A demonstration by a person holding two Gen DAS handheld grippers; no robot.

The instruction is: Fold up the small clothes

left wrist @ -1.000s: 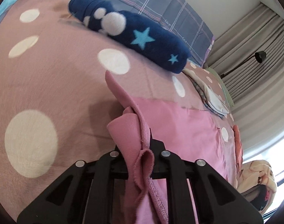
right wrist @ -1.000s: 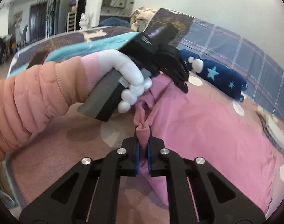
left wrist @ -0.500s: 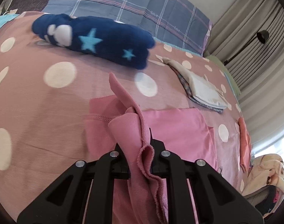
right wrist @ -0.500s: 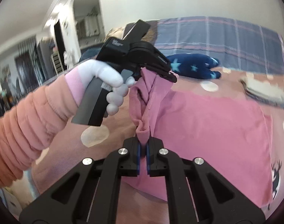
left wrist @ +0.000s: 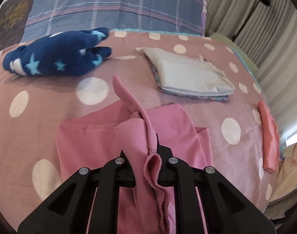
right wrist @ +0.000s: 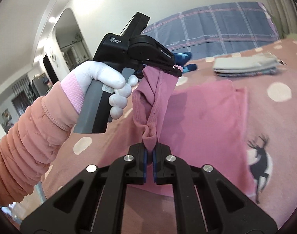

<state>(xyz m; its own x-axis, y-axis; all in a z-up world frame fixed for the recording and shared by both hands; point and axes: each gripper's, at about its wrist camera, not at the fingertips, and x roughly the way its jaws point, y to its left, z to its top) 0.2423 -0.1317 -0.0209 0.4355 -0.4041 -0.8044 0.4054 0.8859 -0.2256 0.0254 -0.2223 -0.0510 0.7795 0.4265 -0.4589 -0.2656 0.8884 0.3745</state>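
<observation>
Pink cotton child's top (right wrist: pixel 203 128) lies half-folded on the bed just ahead of my right claw (right wrist: pixel 149 162) and left claw (left wrist: pixel 146 167), both clamped on its lifted edge, a folded pile (left wrist: pixel 189 74) done beyond, this fold unfinished.

The left gripper (left wrist: pixel 146 157) pinches the pink garment (left wrist: pixel 168 124), apparently lifted off the bedspread (left wrist: pixel 41 120).

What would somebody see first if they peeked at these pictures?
Probably the pink shirt with a black deer print, spread on the polka-dot bedspread, one edge lifted by the left gripper and right gripper, both shut on it. Behind it lie a navy star-patterned plush and a folded stack of clothes.
</observation>
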